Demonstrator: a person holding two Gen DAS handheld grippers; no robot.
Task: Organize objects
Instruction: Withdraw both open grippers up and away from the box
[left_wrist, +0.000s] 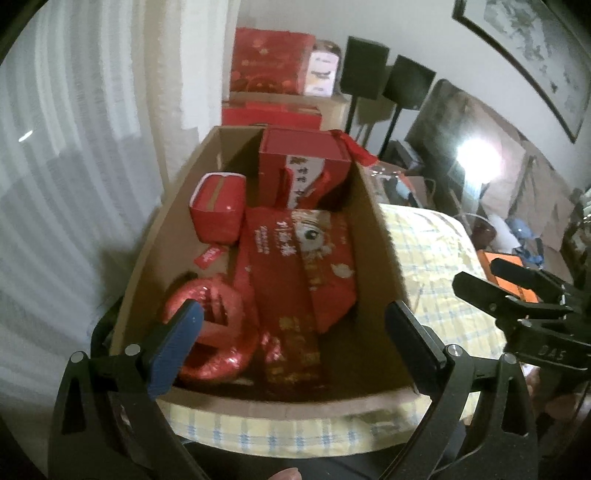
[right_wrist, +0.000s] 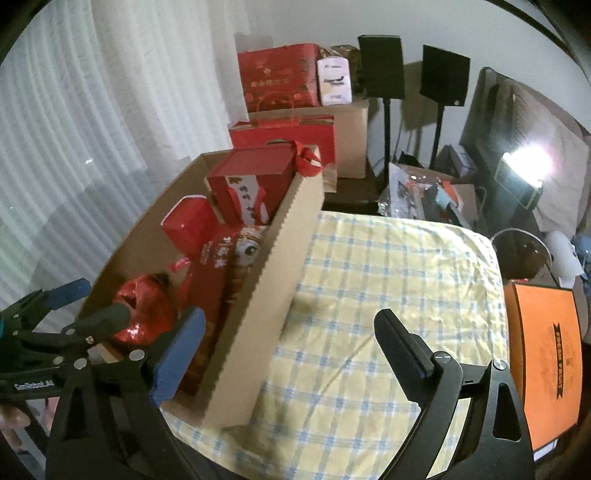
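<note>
An open cardboard box (left_wrist: 373, 236) (right_wrist: 280, 273) stands on the left of a yellow checked table. It holds a red gift box with a ribbon (left_wrist: 303, 166) (right_wrist: 247, 184), a small red box (left_wrist: 218, 206) (right_wrist: 188, 225), a flat red printed bag (left_wrist: 299, 266) (right_wrist: 218, 273) and a shiny red foil item (left_wrist: 214, 332) (right_wrist: 144, 314). My left gripper (left_wrist: 295, 332) is open and empty over the box's near end. My right gripper (right_wrist: 291, 343) is open and empty, straddling the box's right wall. It also shows in the left wrist view (left_wrist: 517, 284).
The checked tablecloth (right_wrist: 388, 280) (left_wrist: 436, 251) spreads right of the box. An orange box (right_wrist: 543, 354) lies at the table's right edge. Red gift bags (right_wrist: 280, 77) on cartons, two black speakers (right_wrist: 380, 66) on stands and a dark screen (right_wrist: 517, 122) stand behind. White curtains hang left.
</note>
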